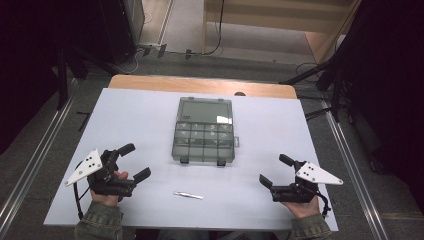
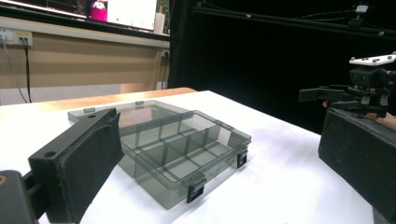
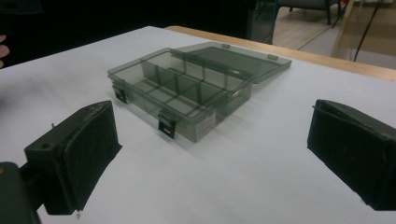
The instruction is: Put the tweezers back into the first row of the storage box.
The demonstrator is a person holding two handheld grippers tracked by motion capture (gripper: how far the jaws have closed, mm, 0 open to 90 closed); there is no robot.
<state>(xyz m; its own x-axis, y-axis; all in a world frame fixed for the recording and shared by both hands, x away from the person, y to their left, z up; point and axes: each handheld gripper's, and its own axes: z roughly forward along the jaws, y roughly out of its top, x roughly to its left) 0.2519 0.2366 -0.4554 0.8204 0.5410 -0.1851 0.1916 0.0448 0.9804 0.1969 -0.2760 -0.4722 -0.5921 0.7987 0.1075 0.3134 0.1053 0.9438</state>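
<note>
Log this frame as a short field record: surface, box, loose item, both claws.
surface: white sheet over a wooden table
box: clear grey compartment box, mid-table, lid folded flat open on the far side, compartments look empty
latches: two black latches on the near edge, hanging undone
loose item: thin silver tool lying flat on the sheet, nearer the person than the box
left claw: open, holding nothing, left of the box
right claw: open, holding nothing, right of the box
</note>
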